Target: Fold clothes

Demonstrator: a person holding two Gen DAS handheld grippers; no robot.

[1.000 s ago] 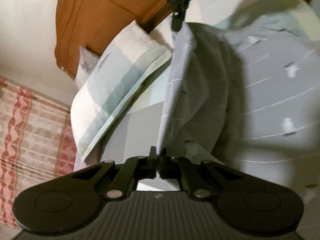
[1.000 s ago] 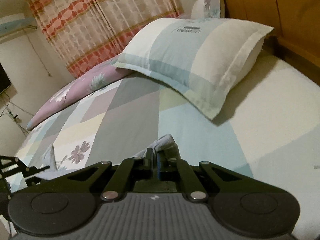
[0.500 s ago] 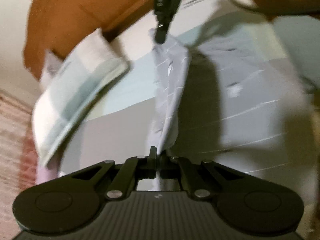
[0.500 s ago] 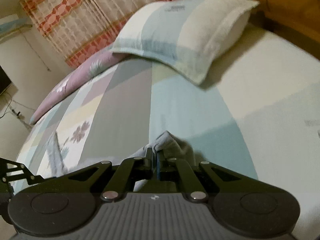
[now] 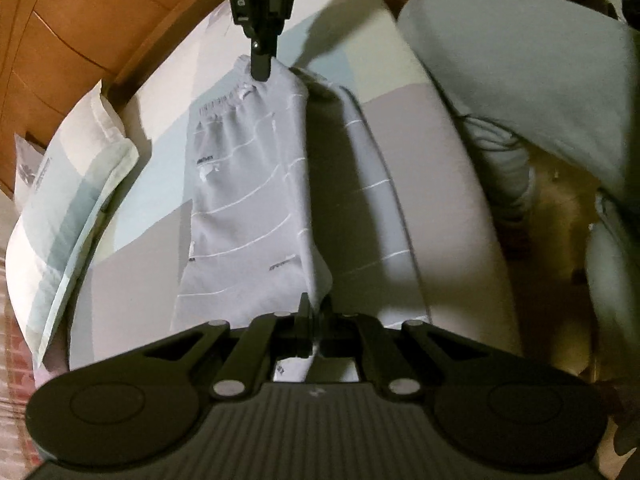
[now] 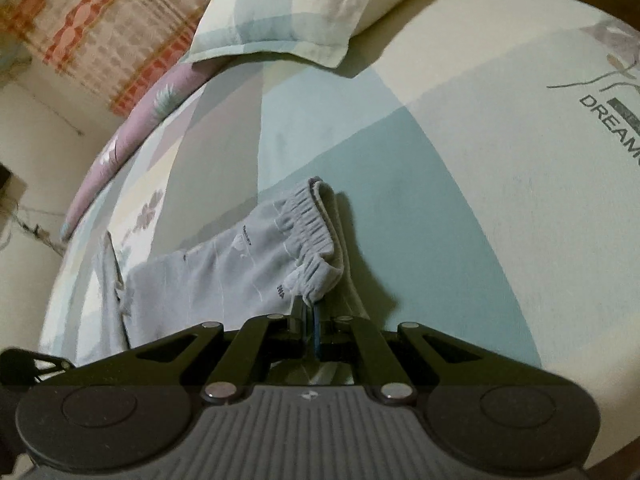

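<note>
Left hand-held gripper [image 5: 311,322]: jaws closed narrow on a fold of the grey garment [image 5: 248,208], pinching it at the hem end nearest the camera. Right hand-held gripper [image 6: 308,312]: jaws likewise closed on the same cloth, gripping it at the gathered elastic waistband [image 6: 308,232]. In the left wrist view the right unit hangs at the far end of the garment, its tip clamped at the waistband corner, so the two grippers hold opposite ends of one long edge.

Step in hand (judgement): a lengthwise fold. The garment is stretched between the two grips, one panel lying flat on the bed [image 6: 460,184], a second panel running beside it in shadow. Whether that edge is being carried over to lay onto the other half or lifted back off it cannot be settled here.

Next move calls for: both ends kept at even tension and level, so the held edge comes down parallel to the one lying flat; release only once the cloth rests without slack bunching at the waistband.

Garment: pale grey, thin white stripes across it, small printed marks, ruched elastic at one end. Looks like shorts or trousers. Soft, limp, likely to sag mid-span.

Surroundings: pillow [image 6: 304,8] well apart, near the wooden headboard [image 5: 80,20]; a person's sleeve [image 5: 520,80] at right.
</note>
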